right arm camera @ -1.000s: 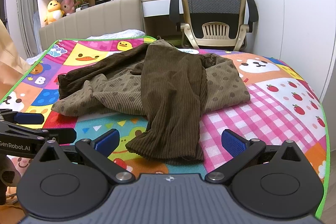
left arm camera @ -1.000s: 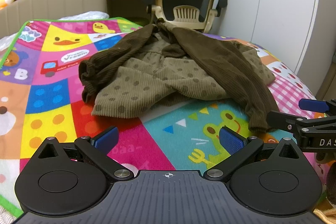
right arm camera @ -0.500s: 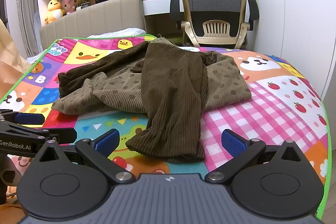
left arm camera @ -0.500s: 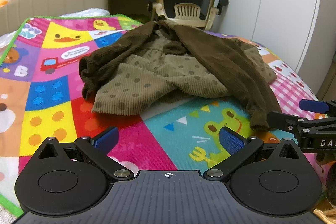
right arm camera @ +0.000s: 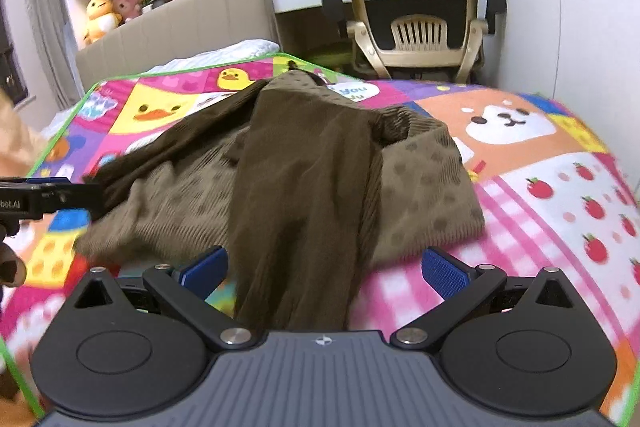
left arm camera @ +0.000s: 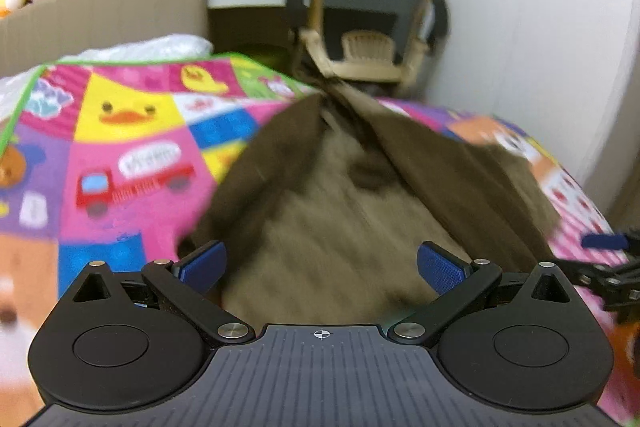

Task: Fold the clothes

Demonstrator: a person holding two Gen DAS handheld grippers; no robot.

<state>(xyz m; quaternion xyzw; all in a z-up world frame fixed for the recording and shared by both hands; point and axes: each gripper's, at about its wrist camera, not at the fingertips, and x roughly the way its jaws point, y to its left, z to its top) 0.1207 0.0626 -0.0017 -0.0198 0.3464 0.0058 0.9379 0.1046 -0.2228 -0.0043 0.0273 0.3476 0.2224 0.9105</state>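
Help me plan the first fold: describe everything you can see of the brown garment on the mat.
The brown garment looks like ribbed corduroy: a lighter olive body with darker dots and plain dark brown sleeves. It lies crumpled and unfolded on the colourful play mat, one dark sleeve draped forward over the body. Both grippers' open fingers frame it; whether they touch it is unclear.

Ribbed, matt corduroy garment (right arm camera: 304, 183) lies on a smooth, glossy printed mat (right arm camera: 560, 187).

Crumpled brown corduroy garment (right arm camera: 304, 179), possibly dotted lining.
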